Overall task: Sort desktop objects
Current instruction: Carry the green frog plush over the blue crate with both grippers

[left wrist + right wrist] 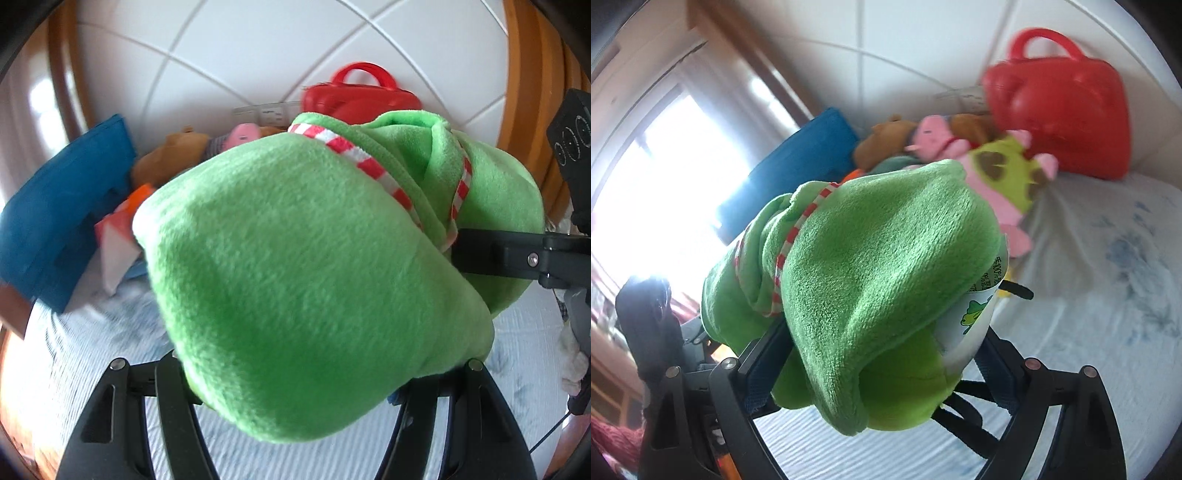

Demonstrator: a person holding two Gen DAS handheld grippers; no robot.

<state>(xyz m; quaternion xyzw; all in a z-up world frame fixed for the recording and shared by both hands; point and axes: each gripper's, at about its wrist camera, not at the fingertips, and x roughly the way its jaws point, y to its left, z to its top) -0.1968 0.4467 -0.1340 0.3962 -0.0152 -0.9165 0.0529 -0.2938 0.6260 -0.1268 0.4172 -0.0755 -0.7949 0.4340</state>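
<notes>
I have both grippers on the same green plush cloth, and it fills most of each wrist view. It is a soft, fleecy bundle in bright green, folded over on itself, with a red-and-white striped trim running along one edge. In the right wrist view a white printed label with a small green figure hangs from its underside.

The left gripper has its jaws closed in on the near end of the bundle, the fabric bulging out between and over them. The right gripper also has its jaws pressed against the cloth from both sides. From the left view, one finger of the right gripper comes in from the side and meets the cloth by the trim. The bundle is lifted clear above the surface, which is covered by a pale sheet with faint blue marks.

Behind it, against the white tiled wall, I see a red plastic case with a handle, a pink pig plush, a brown plush and a blue cushion.
</notes>
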